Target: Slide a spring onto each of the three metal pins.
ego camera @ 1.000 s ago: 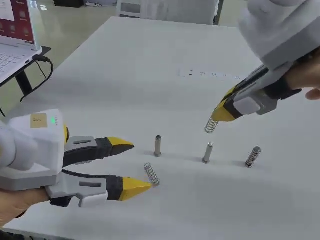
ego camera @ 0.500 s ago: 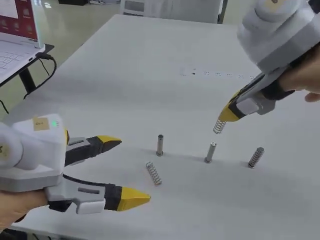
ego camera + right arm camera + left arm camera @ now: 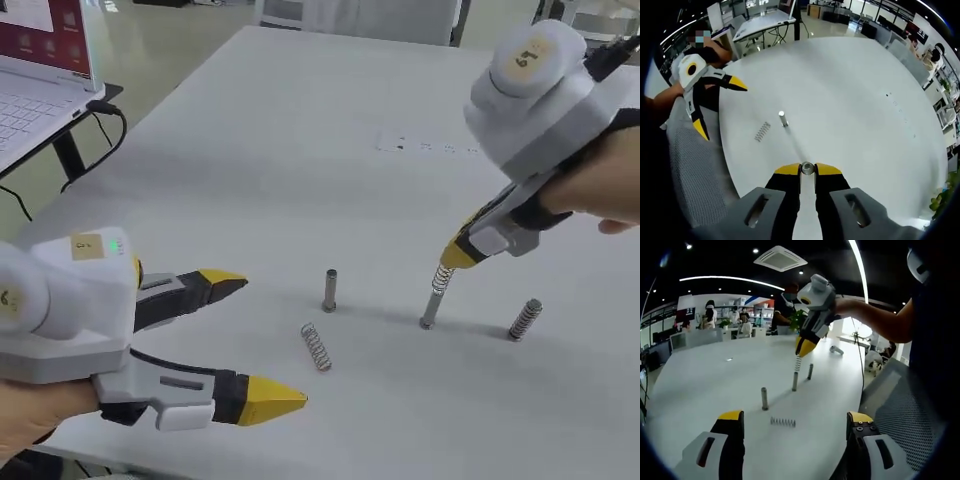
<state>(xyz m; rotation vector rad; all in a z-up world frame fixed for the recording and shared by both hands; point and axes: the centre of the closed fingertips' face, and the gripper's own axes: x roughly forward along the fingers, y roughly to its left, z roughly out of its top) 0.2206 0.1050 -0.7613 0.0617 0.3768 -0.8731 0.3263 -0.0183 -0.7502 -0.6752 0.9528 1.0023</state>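
Three short metal pins stand on the white table. My right gripper (image 3: 456,257) is shut on a spring (image 3: 441,276) whose lower end sits over the top of the middle pin (image 3: 430,312); in the right gripper view the spring (image 3: 807,168) shows end-on between the yellow tips. The right pin carries a spring (image 3: 524,319). The left pin (image 3: 330,290) is bare. A loose spring (image 3: 316,346) lies flat in front of it. My left gripper (image 3: 262,340) is open near the table's front left, apart from the loose spring (image 3: 783,422).
A laptop (image 3: 40,60) on a stand sits off the table's left side, with cables hanging. A mesh chair back (image 3: 900,405) is close at the table's near edge. The table's far half (image 3: 330,110) is bare apart from small marks.
My right gripper has carried its spring rightward and down until the lower end meets the top of the middle pin. My left gripper's jaws have opened a little wider.
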